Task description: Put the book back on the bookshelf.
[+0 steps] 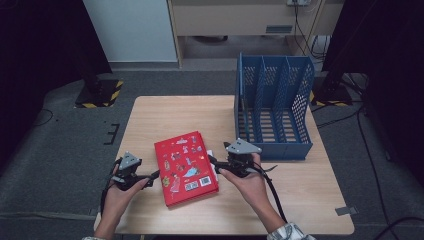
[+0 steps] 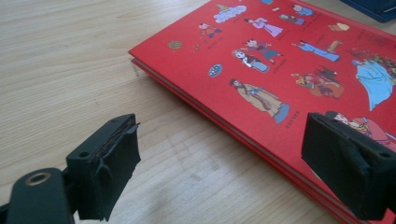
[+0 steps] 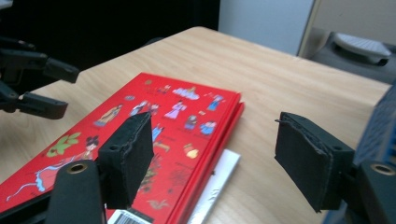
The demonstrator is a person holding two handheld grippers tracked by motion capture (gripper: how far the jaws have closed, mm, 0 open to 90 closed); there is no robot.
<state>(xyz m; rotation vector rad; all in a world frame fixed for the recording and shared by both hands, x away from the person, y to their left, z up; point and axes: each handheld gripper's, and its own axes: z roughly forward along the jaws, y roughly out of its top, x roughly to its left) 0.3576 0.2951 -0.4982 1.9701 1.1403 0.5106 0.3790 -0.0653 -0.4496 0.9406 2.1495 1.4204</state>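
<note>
Pale wooden desk point(image 1: 300, 200) on grey carpet floor point(image 1: 60, 150), dark curtains at both sides. Red book point(image 1: 185, 167) flat at front centre, blue file rack point(image 1: 272, 107) behind right. Left gripper point(image 1: 154, 175) and right gripper point(image 1: 212, 161) flanking book, jaws open, gripping nothing.

Both forearms in from the near edge, hands low and level, angled inward toward each other. Left gripper point(image 1: 153, 176) with jaws parted, nothing clamped. Right gripper point(image 1: 214, 164) likewise gaping, grey plate on top, pads gripping nothing.
</note>
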